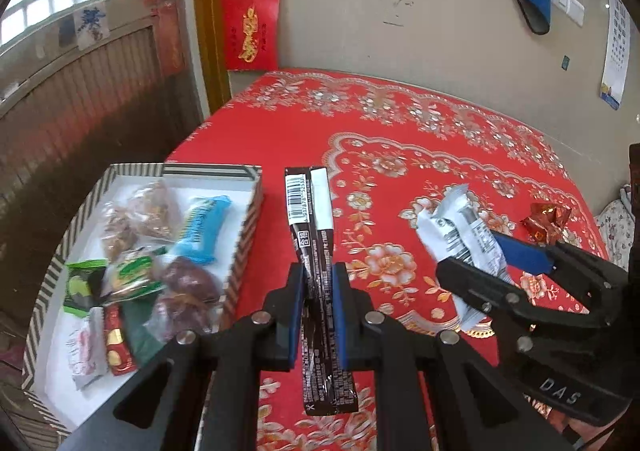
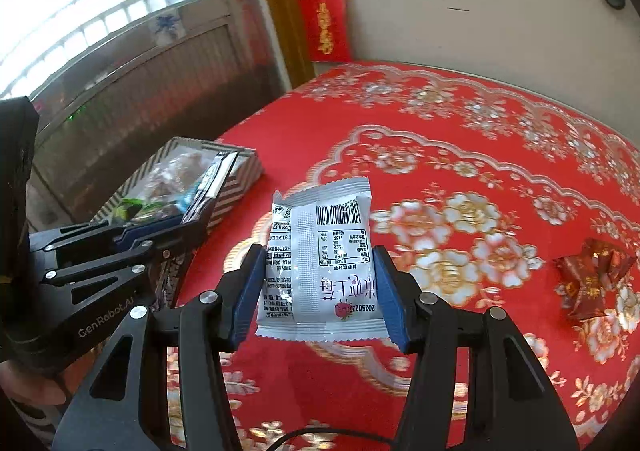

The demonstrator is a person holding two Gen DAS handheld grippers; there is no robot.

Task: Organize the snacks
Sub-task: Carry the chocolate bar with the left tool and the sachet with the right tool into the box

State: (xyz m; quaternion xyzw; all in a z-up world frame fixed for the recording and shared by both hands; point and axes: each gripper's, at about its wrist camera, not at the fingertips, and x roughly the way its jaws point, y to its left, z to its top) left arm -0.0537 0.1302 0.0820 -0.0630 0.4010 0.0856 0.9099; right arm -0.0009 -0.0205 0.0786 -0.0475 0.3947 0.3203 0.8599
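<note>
My left gripper (image 1: 318, 271) is shut on a long dark brown snack stick pack (image 1: 310, 219), held upright above the red cloth, just right of the striped box (image 1: 244, 247). The box holds several wrapped snacks, among them a blue packet (image 1: 202, 227). My right gripper (image 2: 318, 255) is shut on a white snack pouch (image 2: 320, 259) with a barcode, held off the table. In the left wrist view the right gripper (image 1: 494, 255) and the white pouch (image 1: 456, 235) hang at the right. The right wrist view shows the left gripper (image 2: 168, 227) beside the box (image 2: 236, 181). A red foil candy (image 2: 592, 277) lies on the cloth.
The table wears a red flowered cloth (image 1: 420, 123) and stands against a beige wall (image 1: 400, 11) with red paper decorations (image 1: 250, 27). A wooden-slatted window wall (image 1: 80, 103) runs along the left. The red foil candy (image 1: 546, 221) lies near the table's right edge.
</note>
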